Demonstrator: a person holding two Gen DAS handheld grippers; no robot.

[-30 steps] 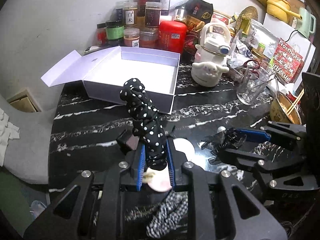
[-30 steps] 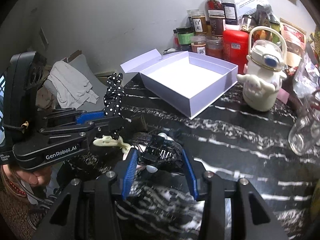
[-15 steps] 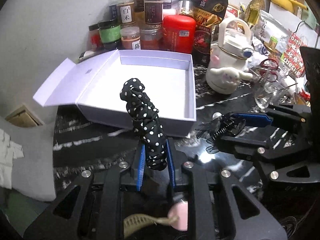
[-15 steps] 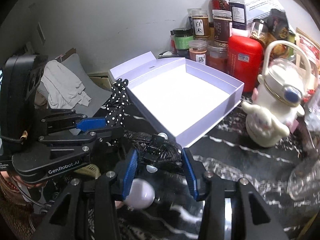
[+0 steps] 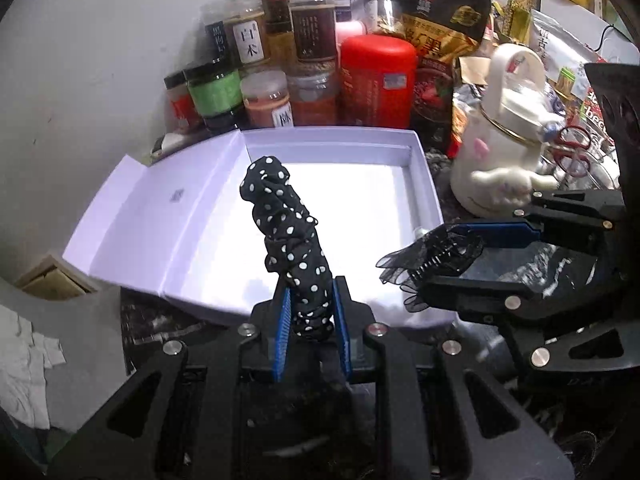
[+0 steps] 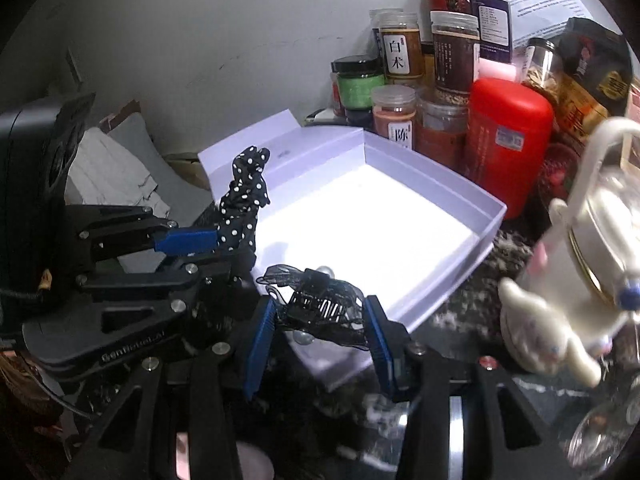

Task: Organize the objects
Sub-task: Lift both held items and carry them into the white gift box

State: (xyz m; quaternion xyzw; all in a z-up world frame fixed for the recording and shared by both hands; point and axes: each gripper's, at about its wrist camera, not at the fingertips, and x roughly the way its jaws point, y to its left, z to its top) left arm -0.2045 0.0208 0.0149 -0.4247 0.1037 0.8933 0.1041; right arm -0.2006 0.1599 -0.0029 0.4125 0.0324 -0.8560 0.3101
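Note:
My left gripper (image 5: 310,300) is shut on a black polka-dot scrunchie (image 5: 286,240) that stands upright over the near edge of an open white box (image 5: 418,168). My right gripper (image 6: 320,316) is shut on a black lace hair clip (image 6: 320,306) held over the box's near corner (image 6: 400,312). The box is empty inside, its lid flap (image 5: 152,216) open to the left. The right gripper also shows in the left wrist view (image 5: 452,260), and the left gripper with the scrunchie (image 6: 246,196) shows in the right wrist view.
Several spice jars (image 5: 252,40) and a red canister (image 5: 376,76) stand behind the box against the wall. A white cartoon kettle (image 5: 500,160) stands right of the box. A glass (image 6: 600,432) sits at the far right. Snack bags (image 5: 436,12) crowd the back right.
Both grippers have moved forward from the marble table to the box, carrying the scrunchie and the clip. The box now lies directly under their tips.

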